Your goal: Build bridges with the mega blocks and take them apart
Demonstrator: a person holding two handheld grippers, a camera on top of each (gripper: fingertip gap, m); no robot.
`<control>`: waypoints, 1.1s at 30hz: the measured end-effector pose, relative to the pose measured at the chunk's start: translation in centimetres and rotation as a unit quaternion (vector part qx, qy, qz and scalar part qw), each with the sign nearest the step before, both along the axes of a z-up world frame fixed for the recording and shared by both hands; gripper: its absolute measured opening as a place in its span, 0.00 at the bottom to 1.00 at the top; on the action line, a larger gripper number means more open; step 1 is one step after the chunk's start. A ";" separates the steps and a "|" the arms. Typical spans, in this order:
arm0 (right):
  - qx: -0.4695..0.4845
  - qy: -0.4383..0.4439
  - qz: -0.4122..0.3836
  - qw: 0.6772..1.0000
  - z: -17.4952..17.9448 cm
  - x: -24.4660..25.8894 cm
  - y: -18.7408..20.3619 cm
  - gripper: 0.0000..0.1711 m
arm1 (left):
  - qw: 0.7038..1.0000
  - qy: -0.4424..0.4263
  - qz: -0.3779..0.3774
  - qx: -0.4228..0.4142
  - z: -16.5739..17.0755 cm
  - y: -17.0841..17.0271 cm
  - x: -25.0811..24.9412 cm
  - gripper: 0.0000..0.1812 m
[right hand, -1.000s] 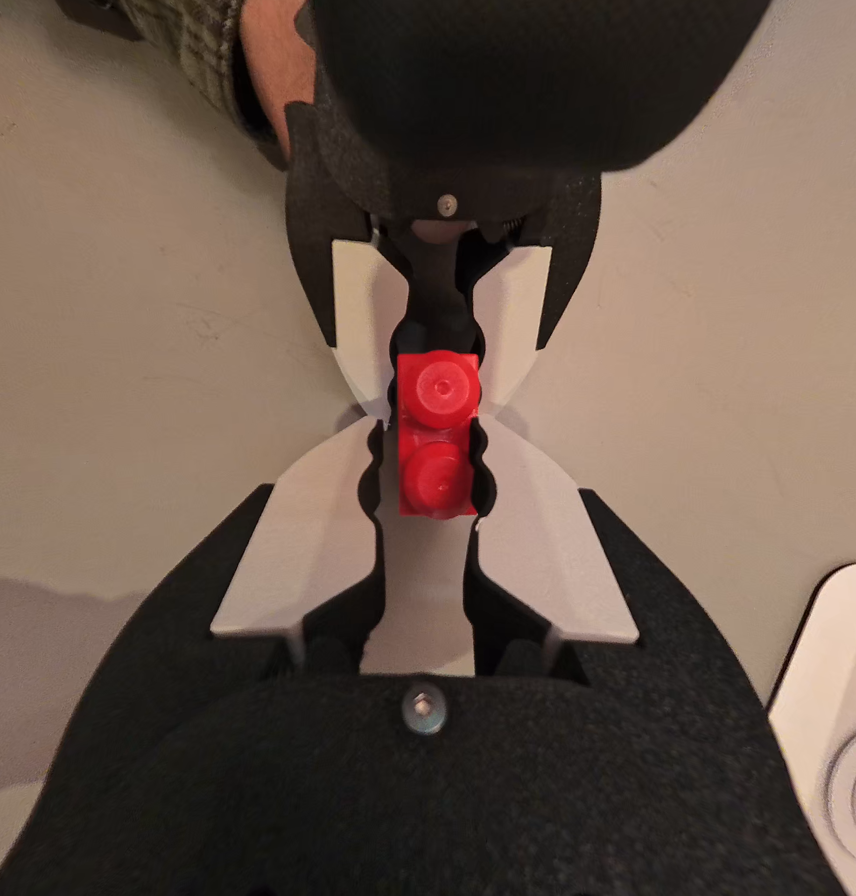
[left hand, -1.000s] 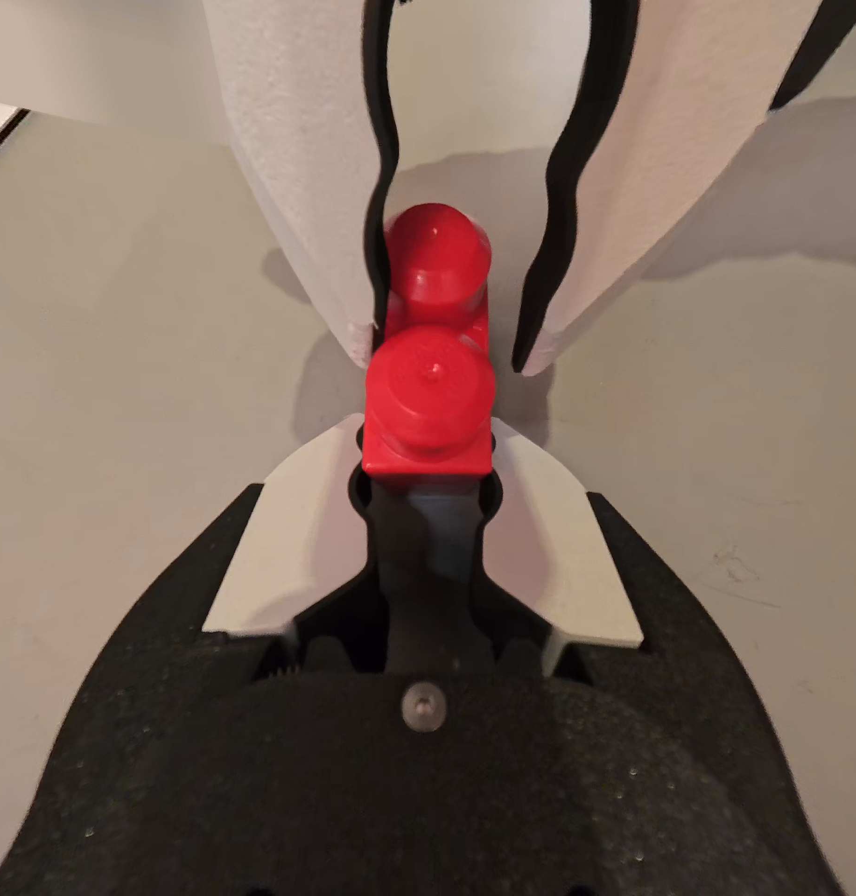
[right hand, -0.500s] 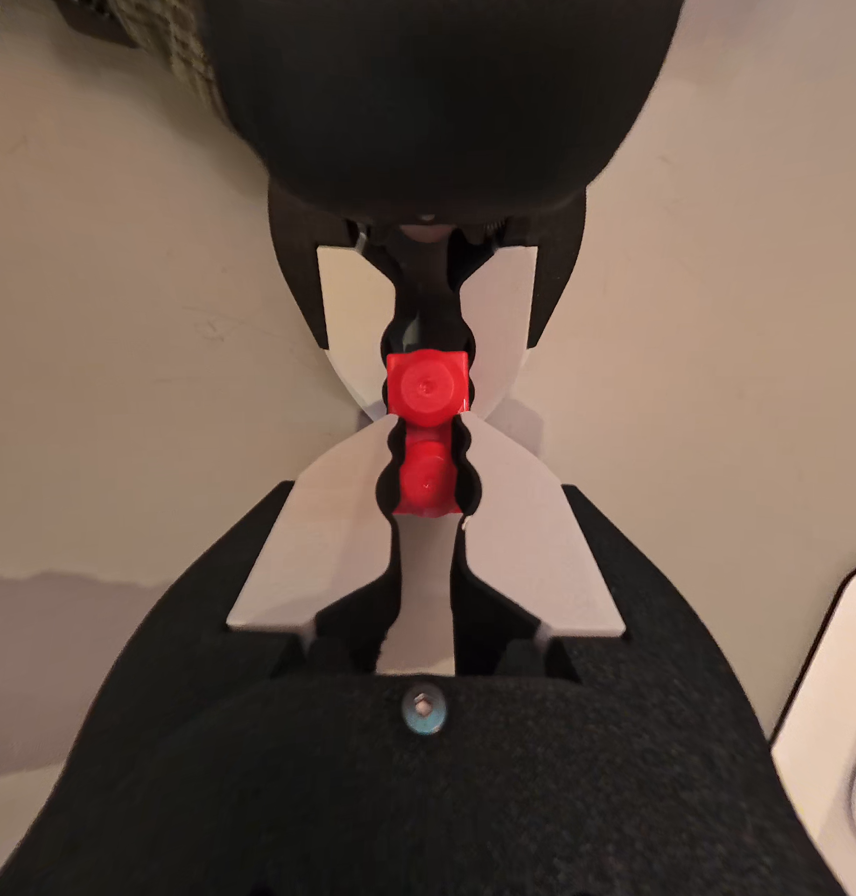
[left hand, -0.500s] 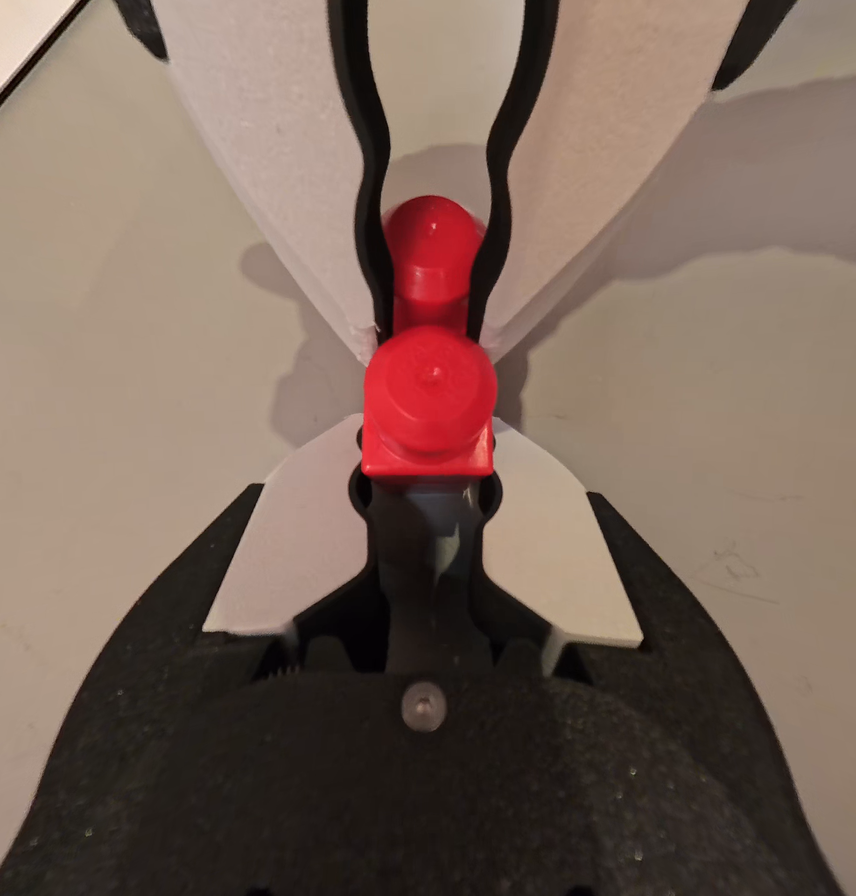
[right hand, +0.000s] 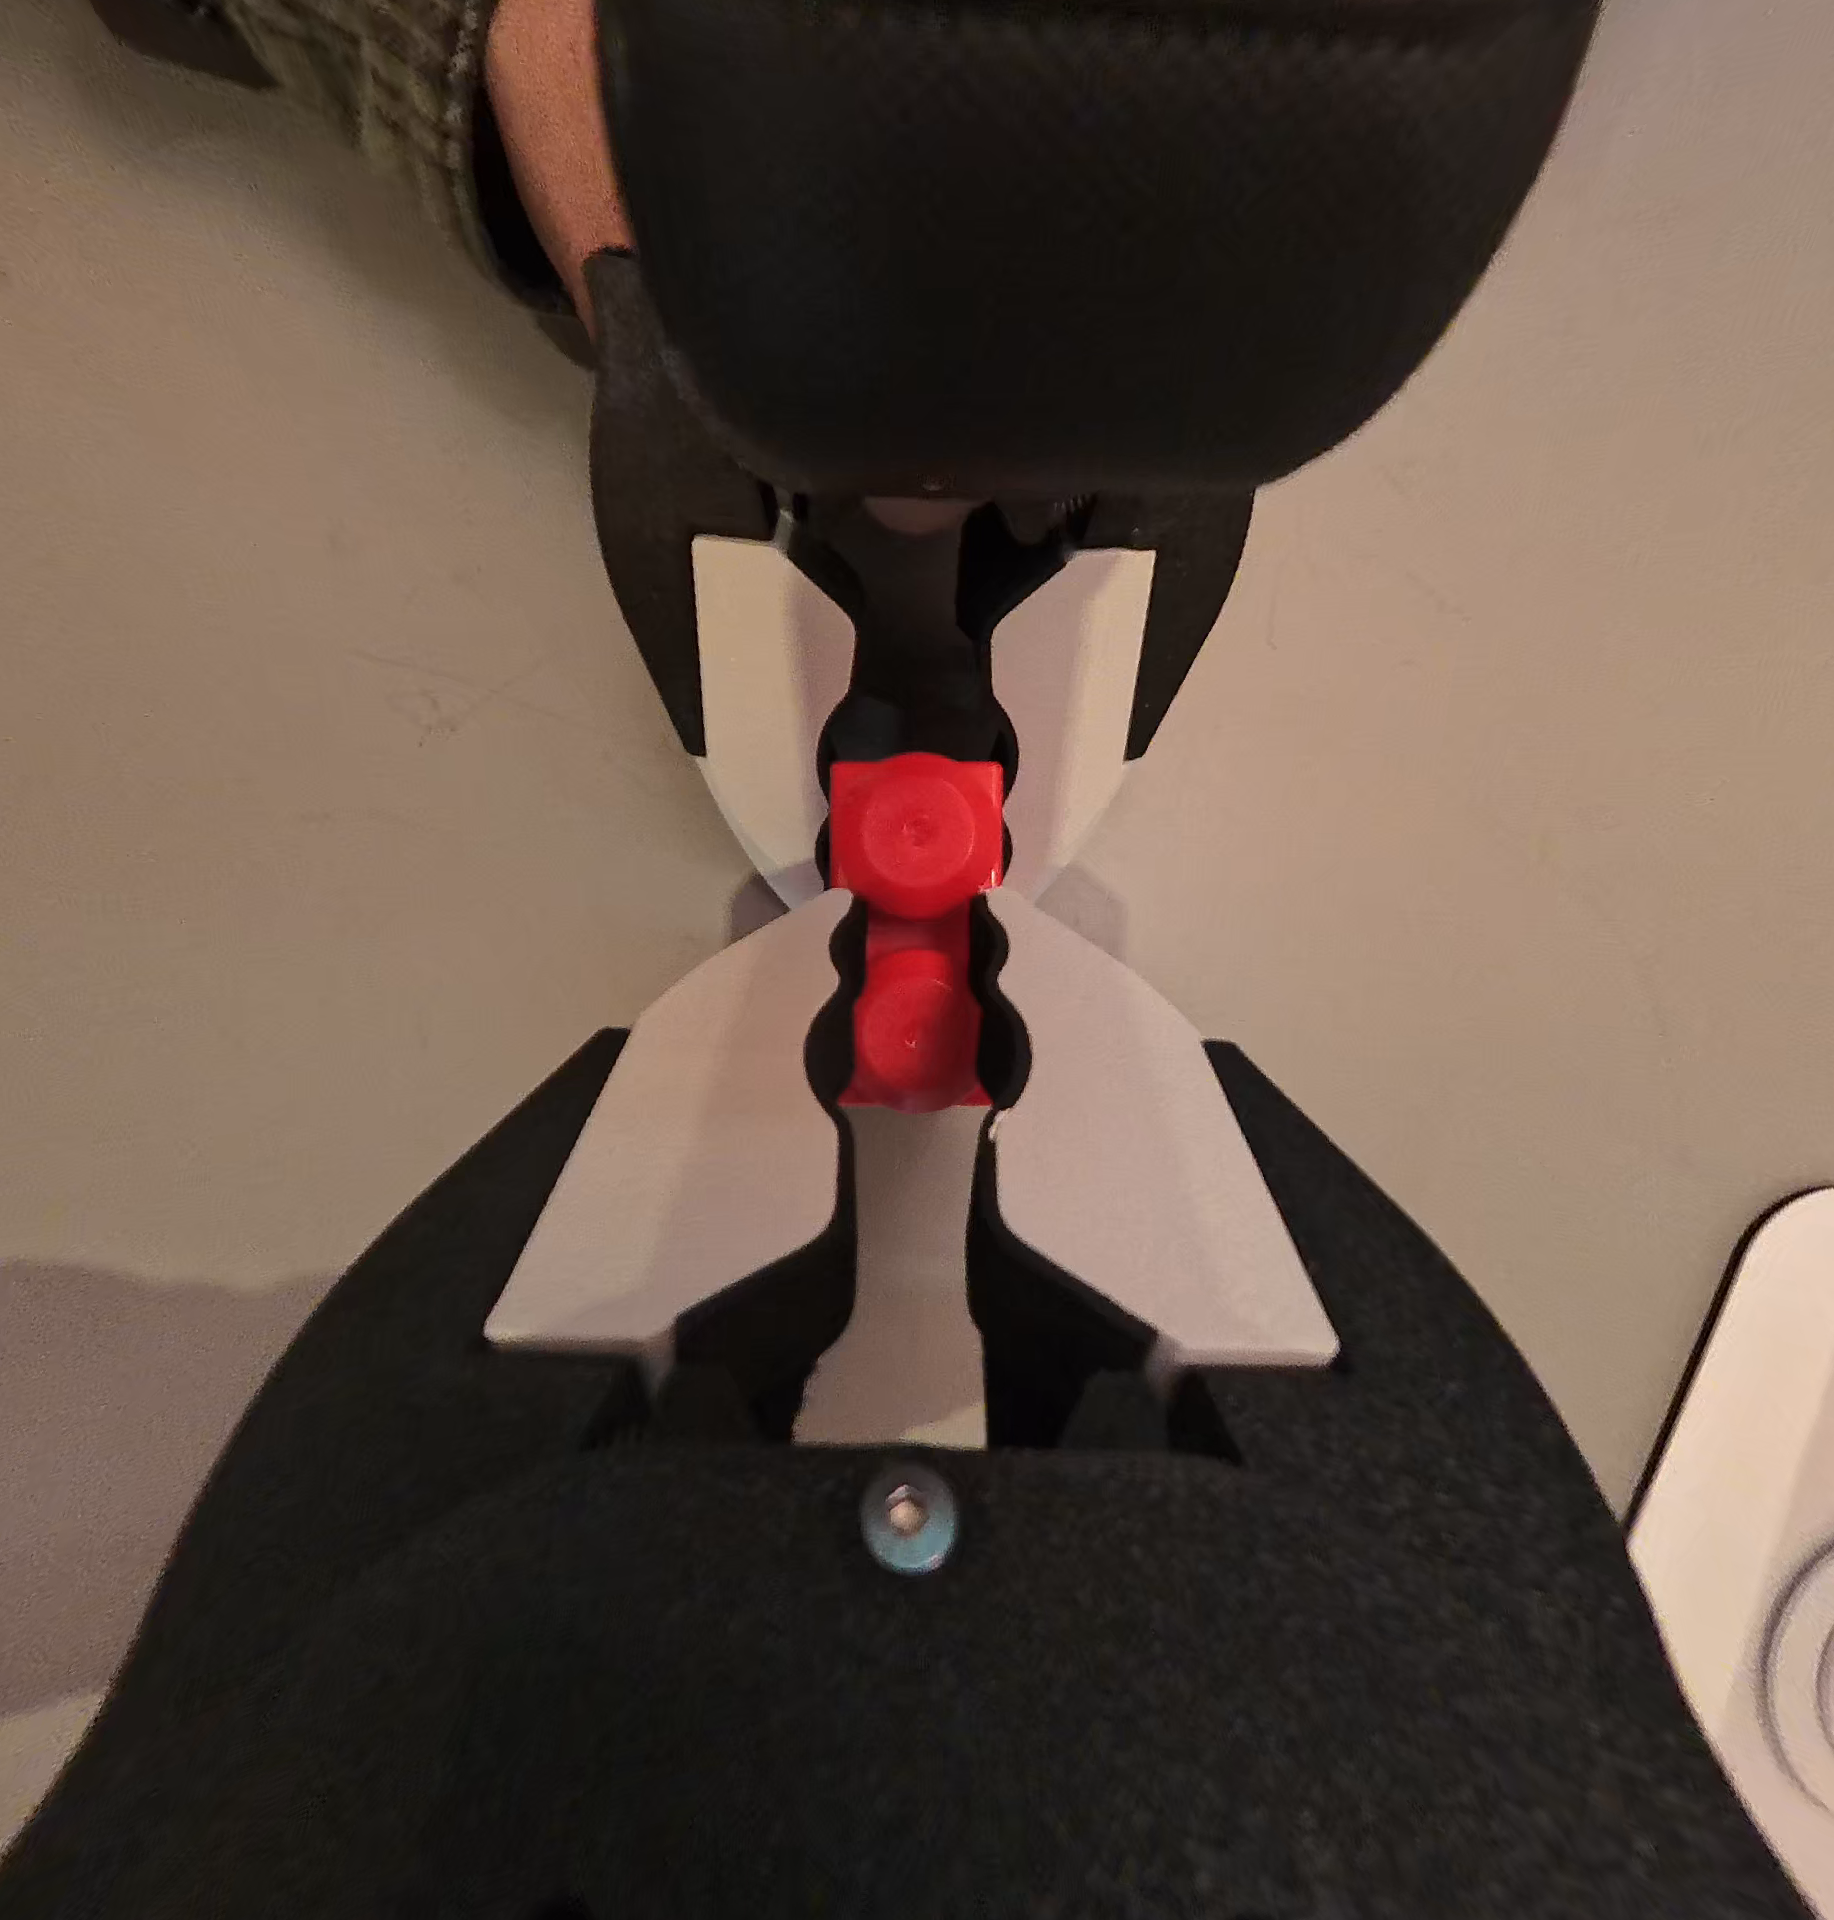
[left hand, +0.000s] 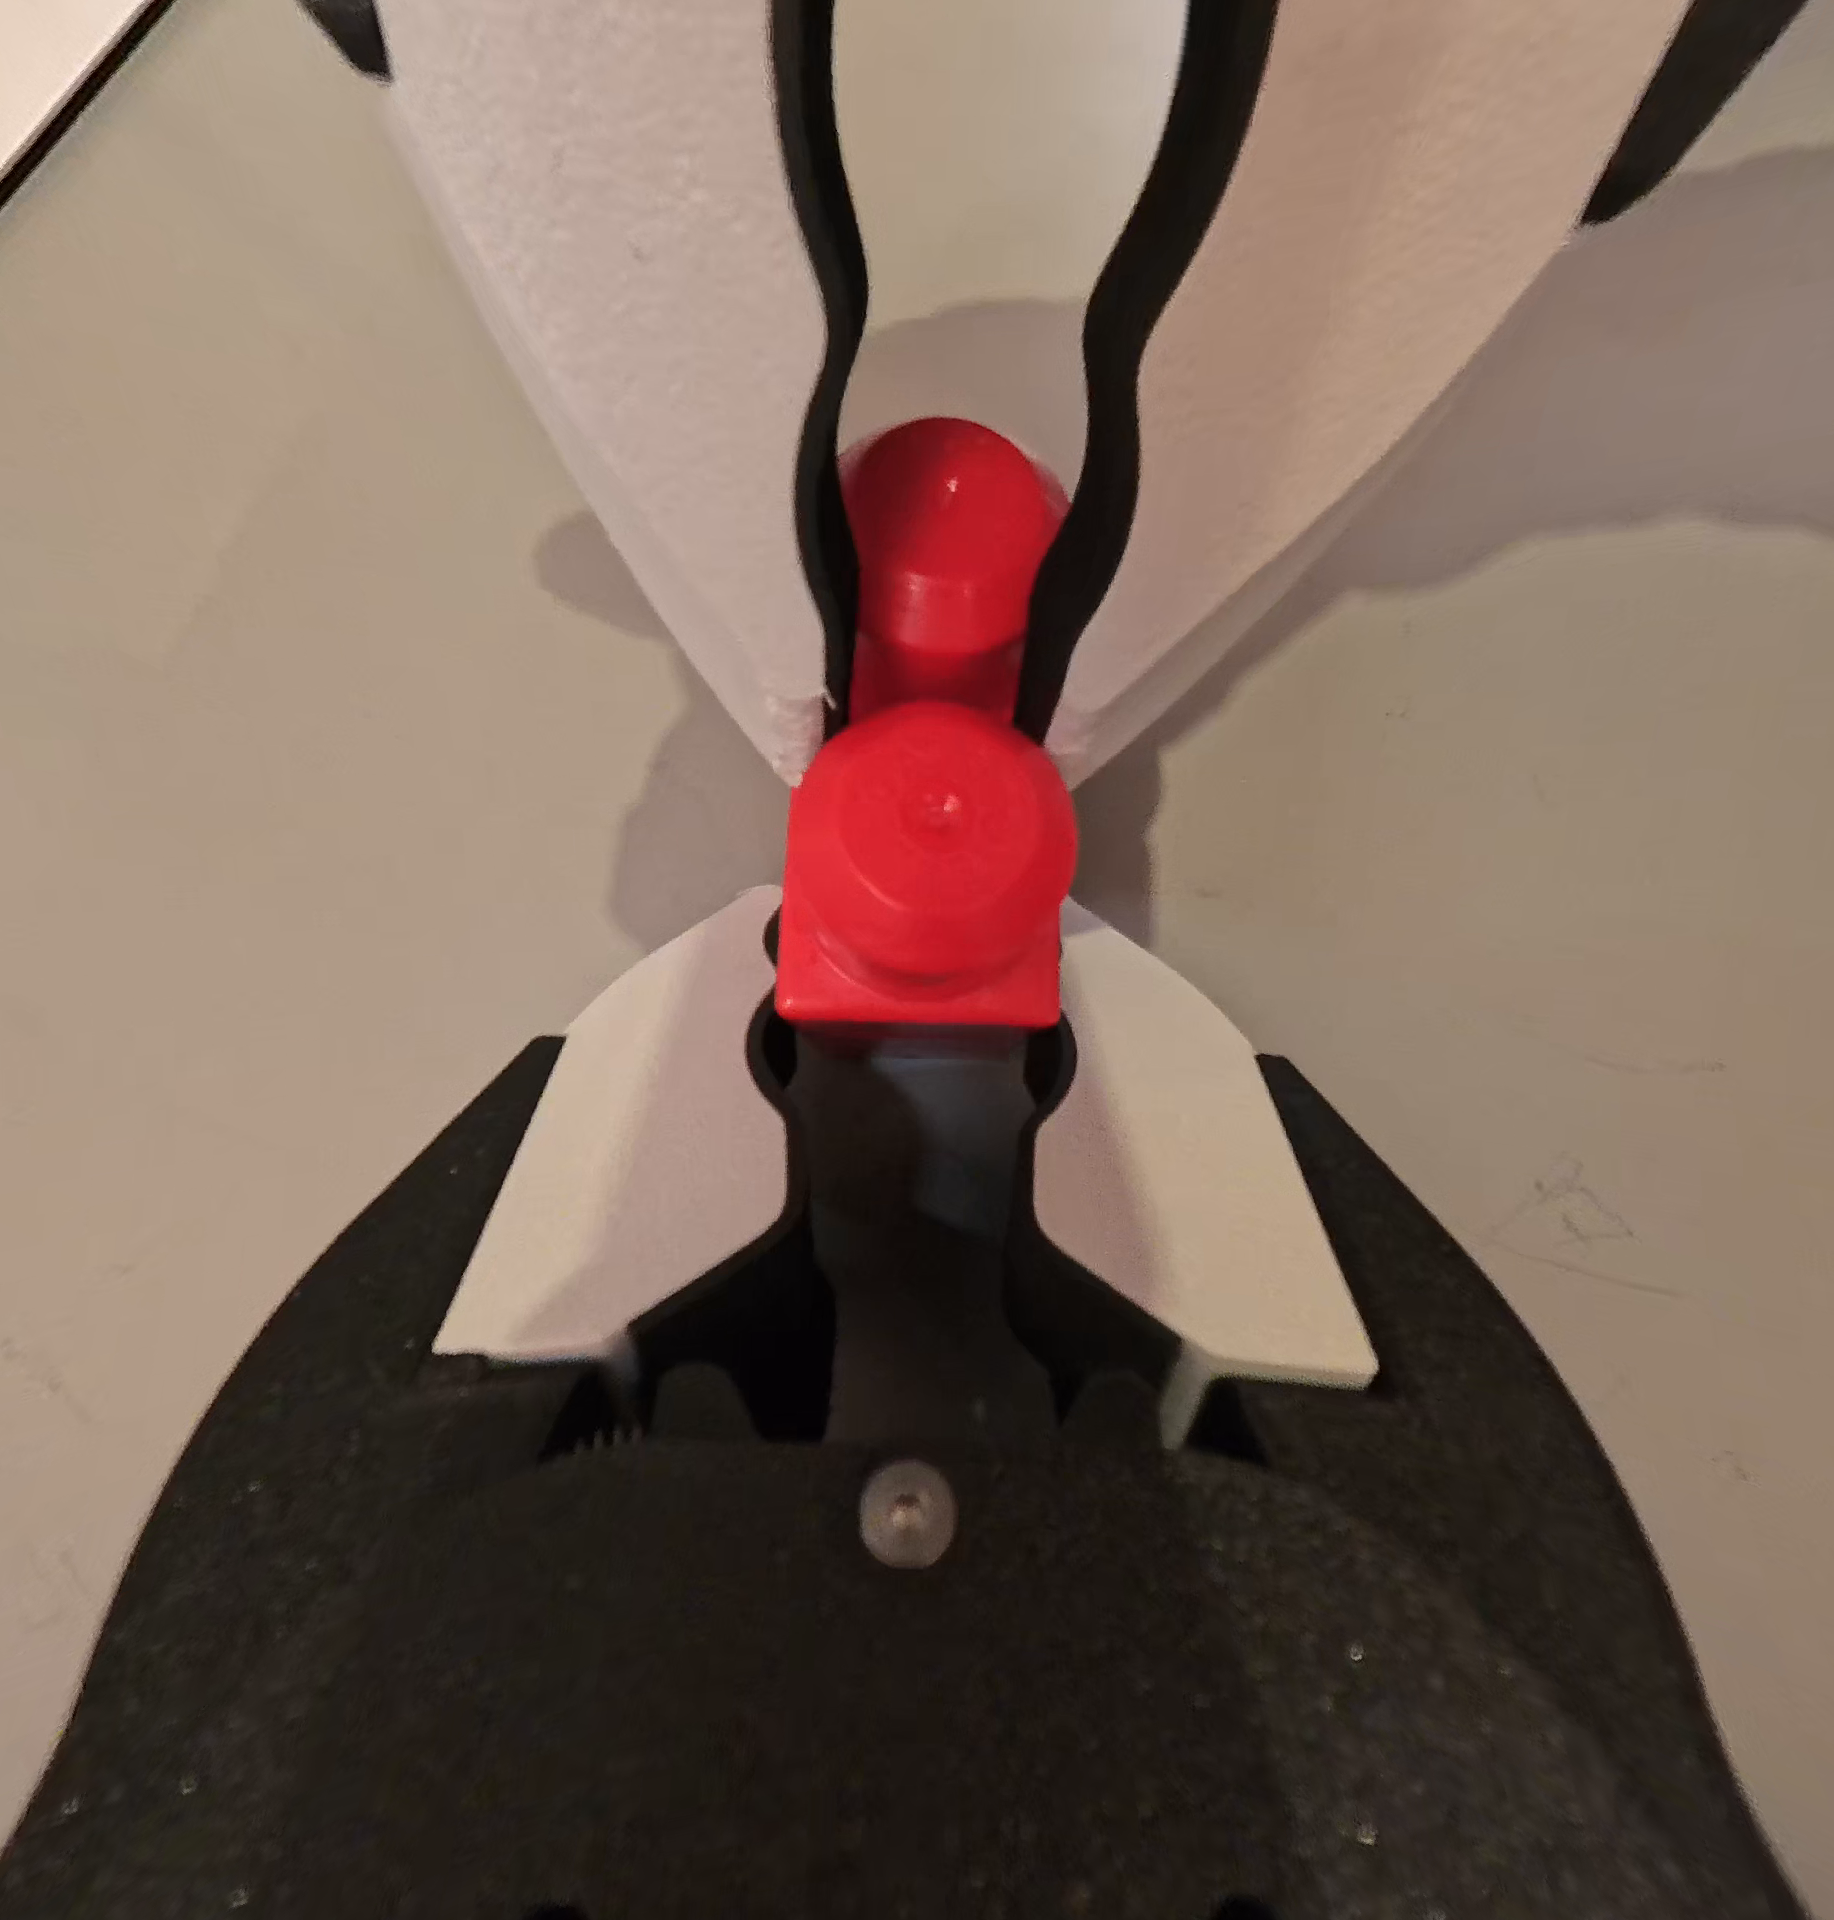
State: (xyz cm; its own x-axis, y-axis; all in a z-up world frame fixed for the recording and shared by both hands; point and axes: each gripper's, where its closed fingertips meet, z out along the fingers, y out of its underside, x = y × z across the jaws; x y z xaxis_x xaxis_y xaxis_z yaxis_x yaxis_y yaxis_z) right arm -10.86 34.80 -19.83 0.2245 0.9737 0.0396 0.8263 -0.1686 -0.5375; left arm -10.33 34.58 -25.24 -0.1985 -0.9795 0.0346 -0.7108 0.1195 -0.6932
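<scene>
In the left wrist view a pale strip with a dark edge (left hand: pixel 19 145) cuts the top left corner of the matte grey-beige tabletop (left hand: pixel 269 727), which carries faint scuff marks on its right side. The right wrist view shows a person's bare wrist and a patterned greenish sleeve (right hand: pixel 425 114) at top left, behind the black body of the facing tool, and a white rounded-corner tray (right hand: pixel 1786 1455) at the far right edge, with a round raised ring on it.

The task's thing is a glossy red plastic two-stud mega block (left hand: pixel 918 883), narrow and rectangular, with tall rounded studs. It sits in the middle, bridged between both tools, above the tabletop. Something dark lies under its near end in the left view; I cannot tell what.

The left gripper (left hand: pixel 918 997) is clenched on the near end of the block. The right gripper (right hand: pixel 913 997) is clenched on the other end, its wavy black pads (right hand: pixel 996 997) pressing the sides, fingertips meeting the opposite tool's tips.

No readable writing shows anywhere.
</scene>
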 end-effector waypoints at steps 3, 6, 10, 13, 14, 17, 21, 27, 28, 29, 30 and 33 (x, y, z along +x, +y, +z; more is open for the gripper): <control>0.009 0.011 0.005 1.000 0.0 -0.1 -0.2 0.18 | 1.000 0.001 0.001 0.001 0.0 0.0 0.0 0.23; 0.005 0.006 -0.002 1.000 -1.2 0.1 -0.5 0.29 | 1.000 0.002 0.002 -0.001 -0.1 0.0 0.0 0.23; 0.011 0.040 -0.022 0.999 -0.9 0.2 -0.5 0.38 | 1.000 0.003 0.002 -0.003 -0.1 0.0 0.0 0.23; 0.028 0.057 -0.050 0.997 0.2 0.9 -0.2 0.48 | 1.000 0.003 0.001 -0.001 -0.1 0.0 0.0 0.23; 0.038 0.075 -0.063 0.994 1.0 1.2 -0.2 0.49 | 1.000 0.003 0.000 0.000 -0.1 0.0 0.0 0.23; 0.067 0.131 -0.109 0.983 3.7 2.7 -0.4 0.50 | 1.000 0.002 0.001 0.001 -0.1 0.1 0.1 0.23; 0.098 0.188 -0.152 0.965 6.4 4.8 -2.4 0.49 | 0.999 -0.029 0.008 -0.015 0.9 0.2 0.5 0.22; 0.117 0.212 -0.192 0.951 6.9 7.2 -6.3 0.50 | 0.997 -0.060 0.006 -0.058 3.5 -0.2 1.2 0.22; 0.120 0.211 -0.196 0.950 6.8 7.5 -6.8 0.50 | 0.996 -0.062 0.004 -0.060 4.0 -0.4 1.3 0.22; 0.123 0.209 -0.200 0.949 6.7 7.8 -7.2 0.50 | 0.996 -0.063 0.002 -0.059 4.6 -0.5 1.4 0.22; 0.124 0.209 -0.204 0.948 6.7 8.1 -7.5 0.51 | 0.996 -0.065 -0.002 -0.058 5.1 -0.6 1.5 0.22; 0.127 0.210 -0.217 0.945 6.8 8.9 -8.3 0.52 | 0.996 -0.071 -0.010 -0.056 7.0 -1.1 1.9 0.22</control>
State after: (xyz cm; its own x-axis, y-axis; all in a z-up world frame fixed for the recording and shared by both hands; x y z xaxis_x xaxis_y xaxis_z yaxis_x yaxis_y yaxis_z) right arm -1.95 26.55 -13.00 0.6482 0.7576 0.0774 0.4133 -0.2647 -0.8713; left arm -8.40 33.53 -18.25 -0.2286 -0.9668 0.1139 -0.6024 0.0486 -0.7967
